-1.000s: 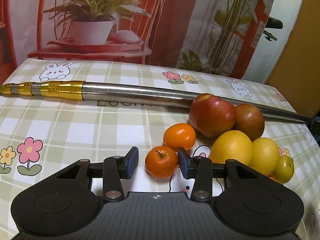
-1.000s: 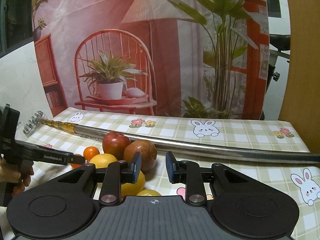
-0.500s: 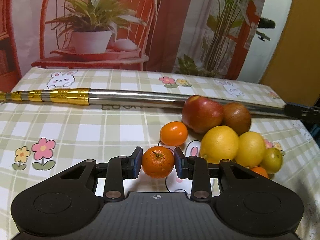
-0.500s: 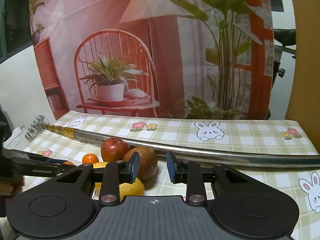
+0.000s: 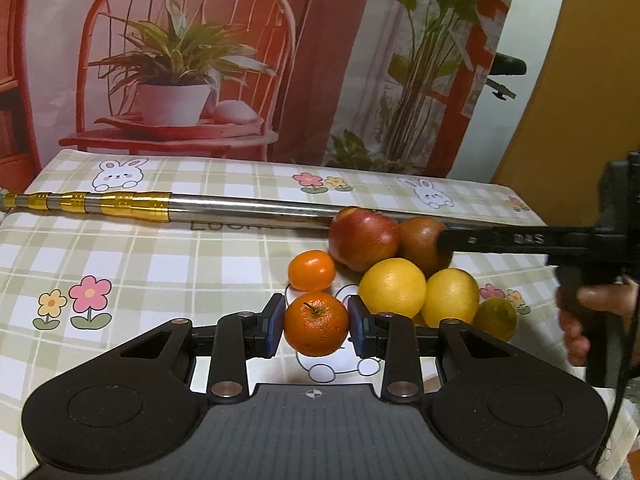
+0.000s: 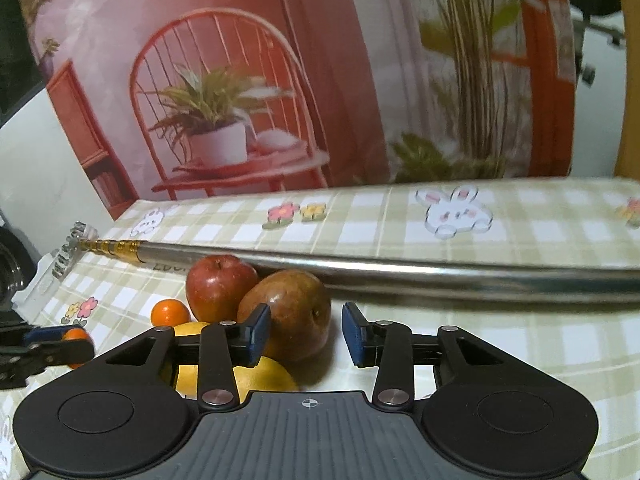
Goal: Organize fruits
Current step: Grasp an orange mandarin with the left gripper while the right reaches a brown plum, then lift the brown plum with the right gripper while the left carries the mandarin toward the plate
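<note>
Fruits in the left wrist view lie clustered on the checked-cloth counter (image 5: 120,264): a dimpled tangerine (image 5: 316,323) clenched in the left gripper (image 5: 316,326) jaws, a second tangerine (image 5: 311,270), a glossy red apple (image 5: 363,238), two round yellow citrus and a steel telescopic pole (image 5: 248,210). The right wrist view alone shows the pole's comb-like head (image 6: 70,250); the right gripper (image 6: 306,330), jaws just widening and released, flanks a brown pear-shaped fruit (image 6: 292,304).

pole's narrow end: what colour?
Gold bands on the pole; clearest in the left wrist view.
</note>
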Demonstrator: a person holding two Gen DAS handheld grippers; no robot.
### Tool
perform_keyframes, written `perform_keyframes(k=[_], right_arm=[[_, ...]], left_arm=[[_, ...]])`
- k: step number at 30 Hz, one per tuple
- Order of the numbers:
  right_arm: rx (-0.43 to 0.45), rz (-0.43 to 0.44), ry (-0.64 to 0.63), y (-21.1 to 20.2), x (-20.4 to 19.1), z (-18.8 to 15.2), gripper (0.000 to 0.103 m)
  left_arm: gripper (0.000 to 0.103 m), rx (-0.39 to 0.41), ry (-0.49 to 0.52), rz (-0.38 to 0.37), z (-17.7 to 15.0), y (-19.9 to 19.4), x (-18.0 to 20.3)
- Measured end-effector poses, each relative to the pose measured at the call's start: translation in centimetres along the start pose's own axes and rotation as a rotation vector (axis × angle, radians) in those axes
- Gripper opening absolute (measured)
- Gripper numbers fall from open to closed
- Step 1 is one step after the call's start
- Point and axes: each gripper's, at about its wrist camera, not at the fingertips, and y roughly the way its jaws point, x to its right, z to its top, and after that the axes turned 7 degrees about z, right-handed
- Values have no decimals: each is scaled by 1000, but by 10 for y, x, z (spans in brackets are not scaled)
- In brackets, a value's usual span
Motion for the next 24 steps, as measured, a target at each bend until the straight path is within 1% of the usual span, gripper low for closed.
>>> perform_keyframes(k=[4,7,9,13,16,20,24], right_arm=[[-18,41,58,13,2,1,46],[-38,64,85,20,7,3,51],[-49,71,108,24,11,3,58],[-70,98,181,34,20,4,61],[-75,111,213,39,24,2,62],[-62,97,229,36,24,1,61],[-63,19,190,24,23,1,61]], left_arm=[[36,-2,6,-6,-2,0,3],[36,-5,0,-12,-3,1,2],[36,-5,0,-15,-3,1,2],[36,-5,2,-19,-3,0,2],[36,-5,4,-20,-4,-1,2],[36,2,12,-22,-4,-5,3],[36,10,21,-25,-5,-10,4]])
